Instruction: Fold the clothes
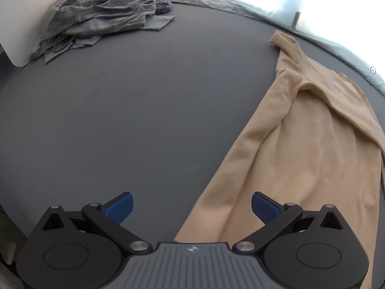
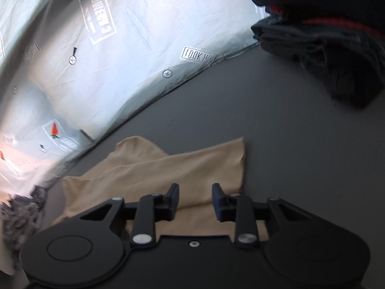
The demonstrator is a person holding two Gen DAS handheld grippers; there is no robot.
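A beige garment (image 1: 300,144) lies spread on the dark grey table (image 1: 144,108), with a sleeve reaching toward the far edge. My left gripper (image 1: 191,204) hovers over the garment's near left edge, open wide, with nothing pinched between its blue pads (image 1: 120,207). In the right wrist view the same beige garment (image 2: 168,168) lies rumpled just beyond my right gripper (image 2: 195,197). Its jaws stand a little apart, the cloth shows through the gap, and the pads do not press on it.
A heap of grey and checked clothes (image 1: 96,19) sits at the table's far left, beside a white panel (image 1: 14,36). A folded dark stack with red trim (image 2: 324,36) lies at the far right. A pale printed sheet (image 2: 120,48) borders the table (image 2: 288,132).
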